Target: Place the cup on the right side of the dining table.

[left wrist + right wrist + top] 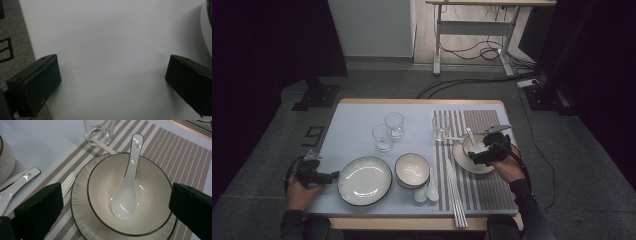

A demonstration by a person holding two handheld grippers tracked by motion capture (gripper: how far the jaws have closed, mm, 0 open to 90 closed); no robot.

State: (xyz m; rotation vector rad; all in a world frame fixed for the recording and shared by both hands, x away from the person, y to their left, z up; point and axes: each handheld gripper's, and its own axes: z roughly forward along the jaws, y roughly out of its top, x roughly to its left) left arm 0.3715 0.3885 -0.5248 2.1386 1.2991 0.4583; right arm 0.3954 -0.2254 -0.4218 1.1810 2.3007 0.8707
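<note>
Black jaws of the right tongs (117, 205) rise at either side of the right gripper view, spread wide and holding nothing, poised over a cream bowl (150, 182) with a dark rim. That bowl sits on a ribbed saucer plate (80, 205), which rests on the striped placemat (175, 152) at the right side of the surface (357, 120). Inside the bowl lies a white ceramic spoon (127, 195), its scoop on the bowl's floor and its handle leaning out over the far rim toward an empty drinking glass (98, 131). A white chopstick (105, 146) runs from beside the glass under the plate's edge.

The left tongs (112, 77) are also wide open and empty, hovering over bare surface near the left edge, just beside the large dark-rimmed plate (364, 180), which holds nothing.

The work looks to be setting a place, and the setting on the mat appears nearly complete. If the spoon is to be adjusted, closing on its handle where it clears the rim should give a cleaner hold than reaching into the bowl; glazed ceramic is slippery, so a slow, square squeeze seems wise, without nudging the bowl off the plate.

Elsewhere, stacked bowls (412, 170) stand empty at centre with two spare spoons (427, 192) beside them, two more glasses (388, 131) behind, and further chopsticks (456, 195) along the mat.
</note>
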